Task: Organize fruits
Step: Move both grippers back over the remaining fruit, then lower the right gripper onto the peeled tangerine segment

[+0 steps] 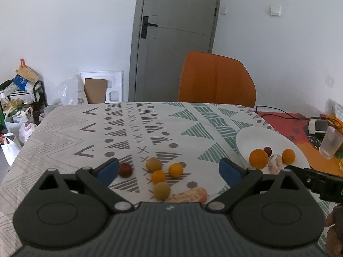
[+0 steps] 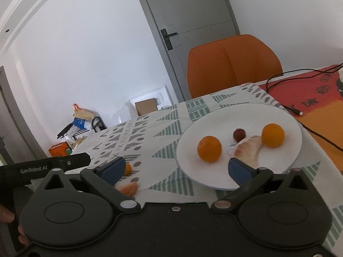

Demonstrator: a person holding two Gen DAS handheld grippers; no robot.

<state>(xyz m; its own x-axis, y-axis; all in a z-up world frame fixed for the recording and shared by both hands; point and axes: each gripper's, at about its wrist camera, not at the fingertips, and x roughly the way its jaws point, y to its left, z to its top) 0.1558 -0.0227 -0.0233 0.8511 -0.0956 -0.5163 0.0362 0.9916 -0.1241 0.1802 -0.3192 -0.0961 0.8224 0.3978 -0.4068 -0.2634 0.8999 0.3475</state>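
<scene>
Left gripper [image 1: 169, 170]: fingers spread wide, empty, above loose fruits [image 1: 158, 176] lying between them on the bench [image 1: 64, 124]. Right gripper [image 2: 176, 168]: fingers wide, empty; white plate [image 2: 214, 117] just ahead holds two oranges [image 2: 209, 148], a plum [image 2: 239, 134] and a peeled segment [image 2: 248, 147].

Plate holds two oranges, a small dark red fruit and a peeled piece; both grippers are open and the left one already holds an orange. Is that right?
Not quite. The left gripper holds nothing: in the left wrist view its fingers stand apart above the loose fruit on the cloth. The rest is right: the plate holds two oranges, the dark red fruit and the peeled piece; the right gripper is open.
</scene>
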